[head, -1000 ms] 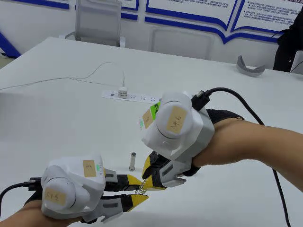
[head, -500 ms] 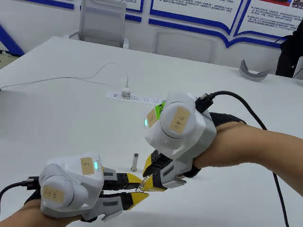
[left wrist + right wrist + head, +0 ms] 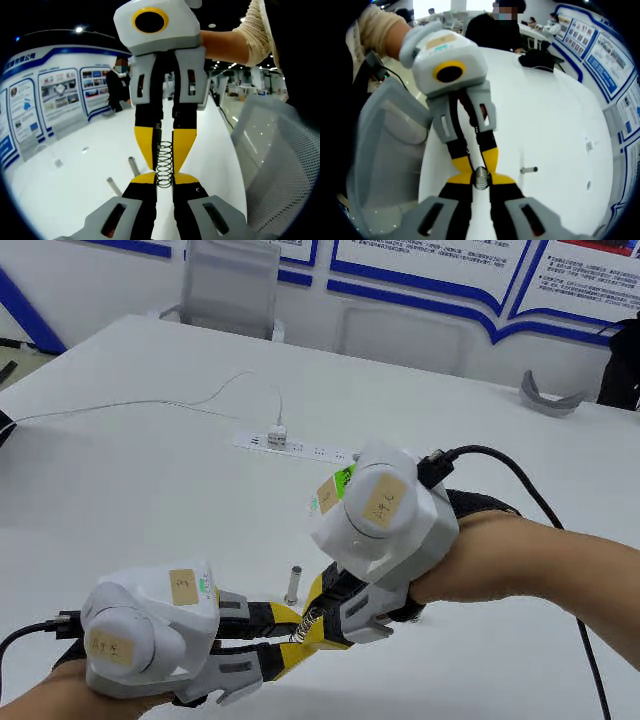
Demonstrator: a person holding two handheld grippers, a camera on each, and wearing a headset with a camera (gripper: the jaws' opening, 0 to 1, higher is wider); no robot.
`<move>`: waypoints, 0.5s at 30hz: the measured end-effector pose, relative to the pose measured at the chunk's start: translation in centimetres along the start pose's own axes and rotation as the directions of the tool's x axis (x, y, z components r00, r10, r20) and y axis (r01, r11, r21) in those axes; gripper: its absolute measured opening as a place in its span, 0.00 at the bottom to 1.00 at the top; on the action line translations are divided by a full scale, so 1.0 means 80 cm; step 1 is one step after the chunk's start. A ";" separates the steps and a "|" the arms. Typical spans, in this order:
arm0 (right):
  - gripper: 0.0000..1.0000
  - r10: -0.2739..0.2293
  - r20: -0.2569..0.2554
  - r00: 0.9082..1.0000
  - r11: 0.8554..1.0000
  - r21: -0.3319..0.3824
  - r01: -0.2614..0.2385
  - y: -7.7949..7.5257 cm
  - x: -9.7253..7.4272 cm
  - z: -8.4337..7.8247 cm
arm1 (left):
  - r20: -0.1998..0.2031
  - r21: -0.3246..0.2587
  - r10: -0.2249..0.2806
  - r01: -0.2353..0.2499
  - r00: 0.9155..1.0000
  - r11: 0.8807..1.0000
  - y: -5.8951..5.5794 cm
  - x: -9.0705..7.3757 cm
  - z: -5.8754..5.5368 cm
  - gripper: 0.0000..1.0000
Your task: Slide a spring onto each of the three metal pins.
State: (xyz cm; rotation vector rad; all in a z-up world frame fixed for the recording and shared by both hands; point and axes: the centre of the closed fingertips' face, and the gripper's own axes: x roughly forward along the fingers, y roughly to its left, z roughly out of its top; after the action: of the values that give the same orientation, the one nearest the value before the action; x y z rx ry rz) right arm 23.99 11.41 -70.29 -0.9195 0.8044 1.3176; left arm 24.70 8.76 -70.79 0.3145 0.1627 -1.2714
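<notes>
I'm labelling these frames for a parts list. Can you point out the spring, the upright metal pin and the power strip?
spring (image 3: 164,161), left gripper view, on its middle coils.
metal pin (image 3: 295,583), head view, halfway up its shaft.
power strip (image 3: 315,451), head view, on its top face.

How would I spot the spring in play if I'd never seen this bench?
On the white table, the left gripper and right gripper meet tip to tip close to the person. The spring is the small wire coil held between their yellow tips; the pin standing just behind is a smooth solid rod.
</notes>
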 end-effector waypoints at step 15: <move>0.12 -0.001 0.004 1.000 1.000 0.002 0.001 -0.013 0.003 0.001 | 0.003 -0.015 0.024 -0.024 1.000 1.000 0.009 0.001 -0.004 0.15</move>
State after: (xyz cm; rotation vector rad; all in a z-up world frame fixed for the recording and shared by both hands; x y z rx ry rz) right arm 25.01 11.58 -70.34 -0.9153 0.8024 1.3171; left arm 25.41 8.99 -70.99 0.3005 0.1651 -1.2466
